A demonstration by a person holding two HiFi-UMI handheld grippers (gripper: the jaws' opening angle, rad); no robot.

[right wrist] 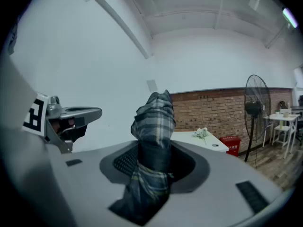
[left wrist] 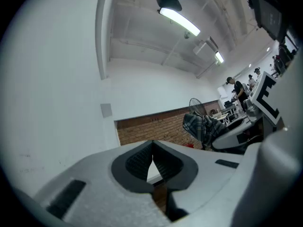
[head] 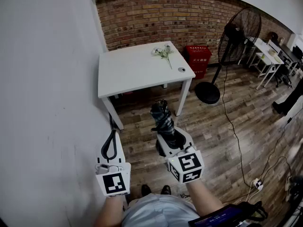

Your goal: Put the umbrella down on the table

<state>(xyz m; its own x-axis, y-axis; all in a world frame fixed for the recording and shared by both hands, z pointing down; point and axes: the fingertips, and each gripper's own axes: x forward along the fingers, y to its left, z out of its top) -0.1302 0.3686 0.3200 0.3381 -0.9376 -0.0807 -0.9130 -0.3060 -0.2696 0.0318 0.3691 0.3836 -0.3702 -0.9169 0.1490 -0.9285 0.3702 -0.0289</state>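
The right claw [right wrist: 154, 163] is closed partway on a folded umbrella [right wrist: 154, 115], its ribbed pads pressing either side of the bundle at a dark band around its middle. The plaid top sticks out past the jaw tips, and the lower end runs back between the jaws toward the claw's body. The left claw [left wrist: 152, 167] is off to the other claw's left at about the same level, with its jaws together at the tips and nothing in them. The white table [head: 137, 72] stands ahead of both claws and well apart from them. A sprig of flowers [head: 164, 52] and a small round thing [head: 182, 70] lie toward its far right side, while the stretch nearest the claws is bare. The umbrella looks light, a loose sleeve of cloth gathered over what is probably a stiff shaft and ribs. The outside should give and bunch under the pads while the core stays rigid. The cloth may slide on that core, so a hold on slack folds alone would be unsure. The banded middle, where it is gripped now, seems the best place, since the cloth is cinched tight there and the weight sits fairly even on both sides. It does not look fragile and should lie on its side without rolling far.
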